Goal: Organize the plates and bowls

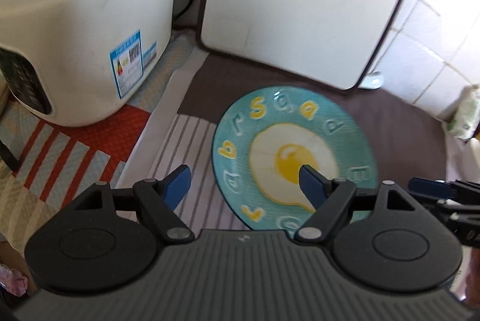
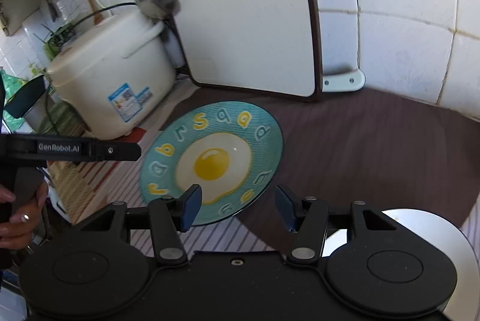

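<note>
Right now both tools gape open, holding nothing: left tool point(image 1: 245, 181) & right tool point(image 2: 237, 208). Plate point(image 2: 210, 162) w/ egg print lies flat on counter point(image 2: 375, 147), just ahead of both, under their tips.

Left gripper point(image 1: 244, 183): jaws spread wide, nothing between them, pointing forward and down. Right gripper point(image 2: 238, 205): jaws also spread wide, nothing held, same forward-down tilt. Left gripper shows at left edge of right wrist view, a hand point(image 2: 18, 219) wrapped round its handle.
</note>
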{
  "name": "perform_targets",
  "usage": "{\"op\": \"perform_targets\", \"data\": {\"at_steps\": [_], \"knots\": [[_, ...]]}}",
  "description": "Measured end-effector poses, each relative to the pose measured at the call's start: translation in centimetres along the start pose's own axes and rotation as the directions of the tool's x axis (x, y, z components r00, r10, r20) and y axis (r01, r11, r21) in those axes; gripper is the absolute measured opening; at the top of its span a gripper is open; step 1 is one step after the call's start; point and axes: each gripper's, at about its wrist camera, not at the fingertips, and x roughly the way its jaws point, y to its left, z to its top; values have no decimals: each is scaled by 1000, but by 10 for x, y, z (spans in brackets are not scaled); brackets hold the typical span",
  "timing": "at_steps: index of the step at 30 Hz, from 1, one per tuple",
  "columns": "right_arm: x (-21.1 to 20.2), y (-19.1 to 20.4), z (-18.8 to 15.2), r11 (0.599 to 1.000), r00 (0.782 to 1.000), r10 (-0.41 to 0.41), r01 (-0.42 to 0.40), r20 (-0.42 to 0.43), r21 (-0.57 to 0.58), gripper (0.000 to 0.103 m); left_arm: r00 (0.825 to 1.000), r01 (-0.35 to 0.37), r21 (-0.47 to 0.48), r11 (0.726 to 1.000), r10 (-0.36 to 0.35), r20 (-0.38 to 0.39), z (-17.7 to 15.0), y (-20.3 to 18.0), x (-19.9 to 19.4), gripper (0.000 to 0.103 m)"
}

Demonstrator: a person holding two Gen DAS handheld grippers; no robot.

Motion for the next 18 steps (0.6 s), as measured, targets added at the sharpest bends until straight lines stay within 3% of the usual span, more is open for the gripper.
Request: {"op": "perform_targets", "data": {"at_steps": [5,9,11,12,13,14,18], "knots": [[28,-10,4,998,999,4,-2,-41,56,52,1000,-9,-48,999,8,-10,-4,4,34,77],[45,-13,5,997,997,10,-4,-71,81,45,999,-50,-62,997,49,-22,-4,5,48,69],[50,-15,3,995,997,20,-13,-72,100,41,998,-42,-93,995,38,-41,-4,9,52,55],[53,-16,3,994,997,28,-19,-76,112,32,998,-49,-101,994,45,-41,-5,10,51,49],[56,-17,3,993,997,24,-14,-79,120,28,998,-47,-94,994,42,-48,-6,11,52,26],[57,-17,2,994,996,12,-2,-84,112,19,998,-21,-110,994,15,-56,-6,13,52,22],[58,-24,0,988,996,47,-35,-81,152,17,998,-3,-155,988,-7,-62,-12,19,52,21]]}}
